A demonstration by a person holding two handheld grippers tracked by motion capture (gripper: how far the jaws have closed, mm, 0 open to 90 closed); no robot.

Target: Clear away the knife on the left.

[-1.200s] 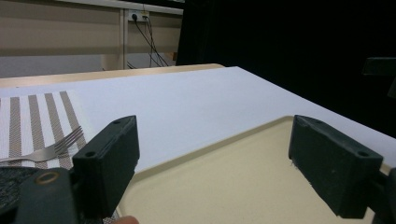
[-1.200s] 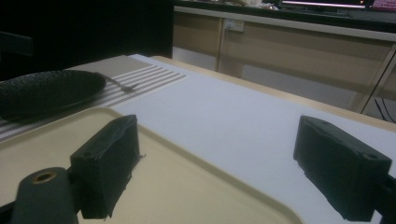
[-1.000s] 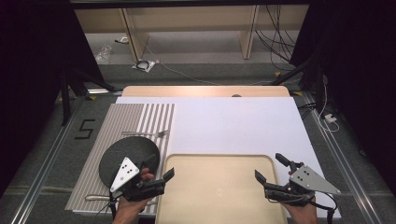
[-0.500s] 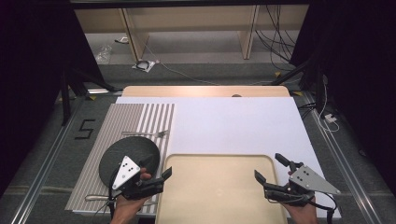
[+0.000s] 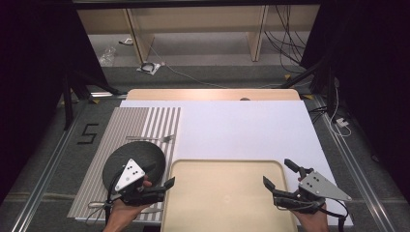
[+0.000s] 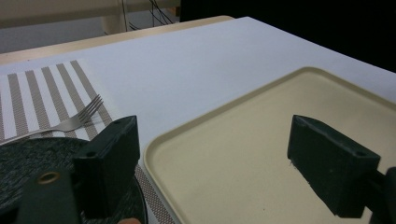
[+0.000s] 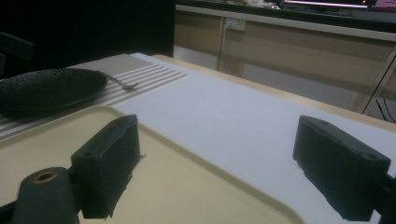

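Plate (image 5: 134,163), dark, sits on the striped mat (image 5: 140,125) left of the tray (image 5: 227,193), fork (image 5: 153,139) just behind it. My left gripper (image 5: 162,181) gapes over the plate-tray edge; right gripper (image 5: 279,175) gapes at the tray's right rim. Nothing held; next I'd likely swing left onto the plate rim.

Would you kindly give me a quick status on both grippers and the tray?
Left gripper open at tray's left edge, empty. Right gripper open at its right edge, empty. Tray bare. Dark plate and fork lie left on the striped mat, clear.
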